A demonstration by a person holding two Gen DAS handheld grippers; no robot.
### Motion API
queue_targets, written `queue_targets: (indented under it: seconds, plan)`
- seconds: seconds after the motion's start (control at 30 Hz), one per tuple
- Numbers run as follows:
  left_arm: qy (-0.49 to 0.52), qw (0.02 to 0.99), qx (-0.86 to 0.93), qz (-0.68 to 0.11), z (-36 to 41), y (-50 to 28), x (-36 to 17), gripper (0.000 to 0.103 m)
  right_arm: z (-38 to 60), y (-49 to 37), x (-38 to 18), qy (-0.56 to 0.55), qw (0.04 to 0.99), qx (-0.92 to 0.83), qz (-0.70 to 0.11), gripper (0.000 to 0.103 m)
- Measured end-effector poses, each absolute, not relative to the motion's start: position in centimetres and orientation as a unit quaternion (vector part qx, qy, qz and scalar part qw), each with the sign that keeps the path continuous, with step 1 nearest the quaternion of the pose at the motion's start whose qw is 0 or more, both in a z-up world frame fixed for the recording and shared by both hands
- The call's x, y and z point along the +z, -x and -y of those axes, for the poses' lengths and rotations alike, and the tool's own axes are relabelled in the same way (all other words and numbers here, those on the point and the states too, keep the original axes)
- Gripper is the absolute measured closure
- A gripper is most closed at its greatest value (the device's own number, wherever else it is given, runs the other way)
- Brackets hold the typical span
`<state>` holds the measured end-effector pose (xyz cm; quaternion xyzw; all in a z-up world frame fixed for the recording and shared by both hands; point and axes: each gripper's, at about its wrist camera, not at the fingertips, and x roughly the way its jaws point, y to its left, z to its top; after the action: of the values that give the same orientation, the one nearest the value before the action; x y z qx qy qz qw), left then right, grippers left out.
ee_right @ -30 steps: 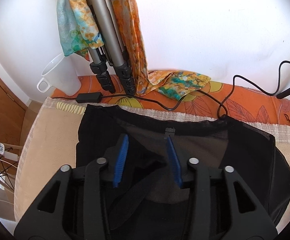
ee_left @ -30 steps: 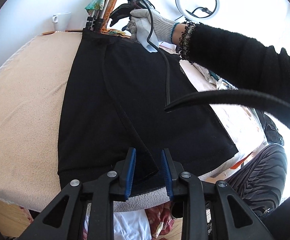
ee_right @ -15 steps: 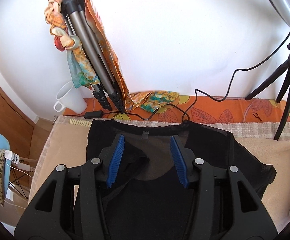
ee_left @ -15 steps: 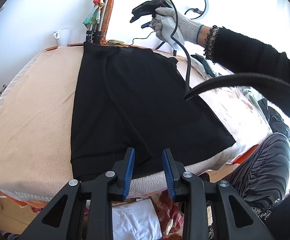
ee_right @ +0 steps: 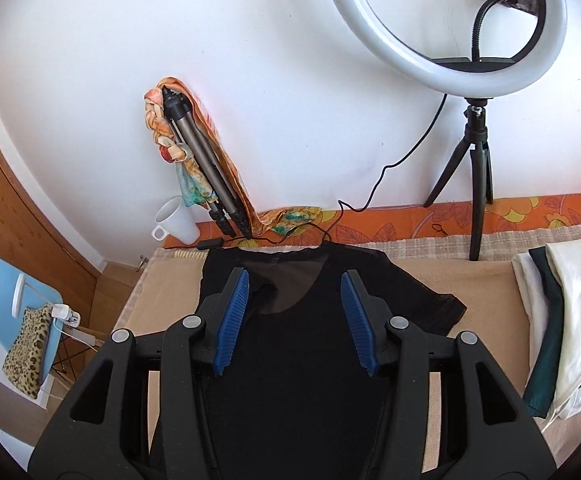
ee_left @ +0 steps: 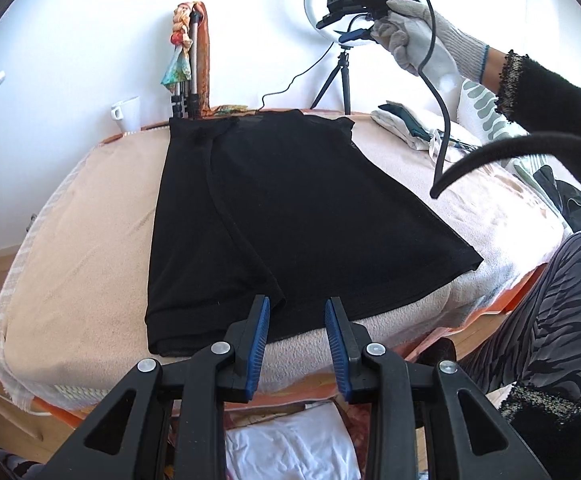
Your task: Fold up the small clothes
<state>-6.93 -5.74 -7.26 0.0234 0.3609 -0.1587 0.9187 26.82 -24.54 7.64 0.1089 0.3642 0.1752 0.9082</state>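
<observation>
Honestly there's nothing here I can actually read. The only lettering is a tiny light mark on the side of the right gripper, held up high and well ahead of the left gripper, and it's way too small to make out. The neck tag on the black top shows no print.

A home room: towel-covered table, ring light, mug, wooden door.
</observation>
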Motion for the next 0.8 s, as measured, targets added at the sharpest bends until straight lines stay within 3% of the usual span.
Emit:
queue_targets:
  seconds: [0.37, 0.8]
  plan:
    - [-0.08, 0.922, -0.218, -0.31, 12.6, 6.7, -6.4, 0.071, 33.8, -21.6, 7.0, -0.103, 0.91, 0.159, -0.368, 0.052]
    - [-0.113, 0.889, -0.303, -0.324, 21.3, 5.8, -7.3, 0.071, 41.4, -20.5, 3.0, -0.109, 0.9, 0.145, -0.397, 0.051]
